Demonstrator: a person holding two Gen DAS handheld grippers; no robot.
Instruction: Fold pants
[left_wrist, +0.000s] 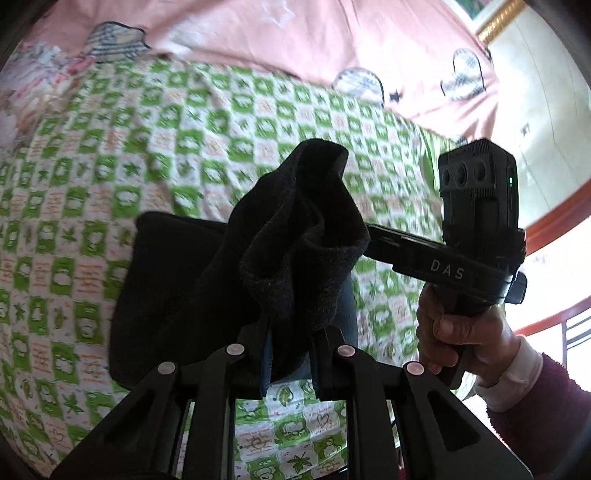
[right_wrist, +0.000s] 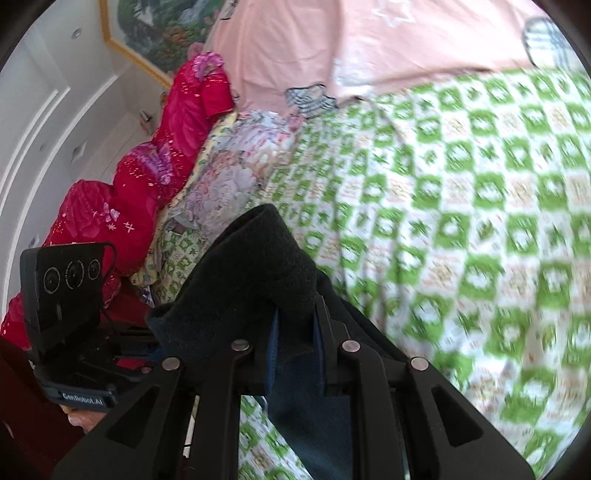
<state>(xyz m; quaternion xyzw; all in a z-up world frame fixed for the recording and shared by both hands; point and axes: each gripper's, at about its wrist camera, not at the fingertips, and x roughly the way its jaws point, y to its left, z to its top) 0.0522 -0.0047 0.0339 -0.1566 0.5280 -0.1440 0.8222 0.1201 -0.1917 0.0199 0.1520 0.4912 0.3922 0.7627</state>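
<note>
The pants (left_wrist: 280, 236) are dark, fleecy on the inside with a blue denim outer face. My left gripper (left_wrist: 290, 354) is shut on a bunched part of them and holds it above the bed. A flat part of the pants (left_wrist: 159, 295) lies on the bed sheet to the left. My right gripper (right_wrist: 295, 350) is shut on another part of the pants (right_wrist: 251, 273), which drapes over its fingers. The right gripper's body (left_wrist: 476, 221) shows in the left wrist view, held by a hand. The left gripper's body (right_wrist: 66, 295) shows in the right wrist view.
A green and white checked sheet (left_wrist: 147, 147) covers the bed (right_wrist: 461, 221). A pink quilt (left_wrist: 295, 33) lies at the far side. A red quilt (right_wrist: 147, 166) and a floral pillow (right_wrist: 229, 173) lie by the white wall.
</note>
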